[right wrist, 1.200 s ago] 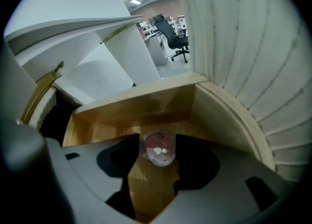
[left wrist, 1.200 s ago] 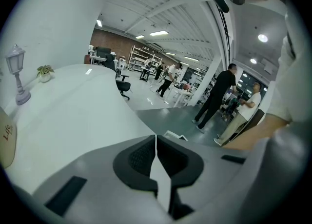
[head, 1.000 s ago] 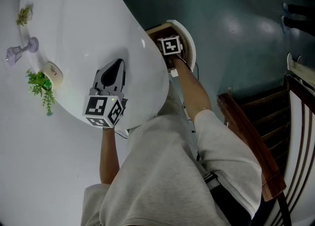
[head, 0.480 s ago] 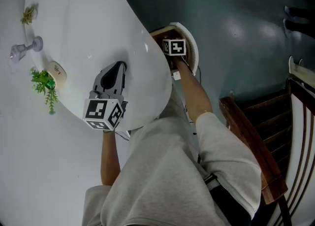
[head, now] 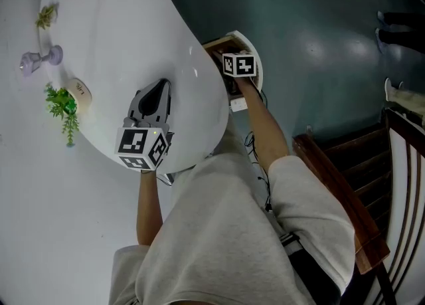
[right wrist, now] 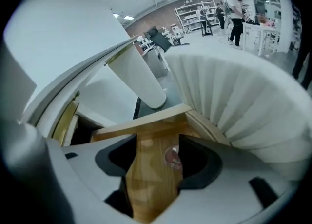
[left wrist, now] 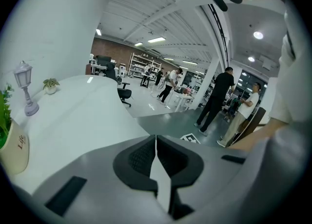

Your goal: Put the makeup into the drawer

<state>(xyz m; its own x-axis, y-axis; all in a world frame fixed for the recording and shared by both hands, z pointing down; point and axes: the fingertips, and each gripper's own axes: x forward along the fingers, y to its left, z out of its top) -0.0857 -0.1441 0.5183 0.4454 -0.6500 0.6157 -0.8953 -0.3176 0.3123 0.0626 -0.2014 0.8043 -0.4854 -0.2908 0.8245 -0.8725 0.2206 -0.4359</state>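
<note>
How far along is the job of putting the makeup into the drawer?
Done, it seems: a small round reddish item, likely the makeup, lies on the wooden floor of the open drawer. In hand: nothing. The right tool hangs above it, jaws apart, having just closed slightly, nothing gripped; the left tool is shut and empty over the white table. Remaining: probably only closing the drawer.

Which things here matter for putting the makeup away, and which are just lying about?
Job: open drawer; small reddish makeup piece lying on its wooden floor.
Lying about: lamp ornament; potted plant; small plant; wooden chair.
</note>
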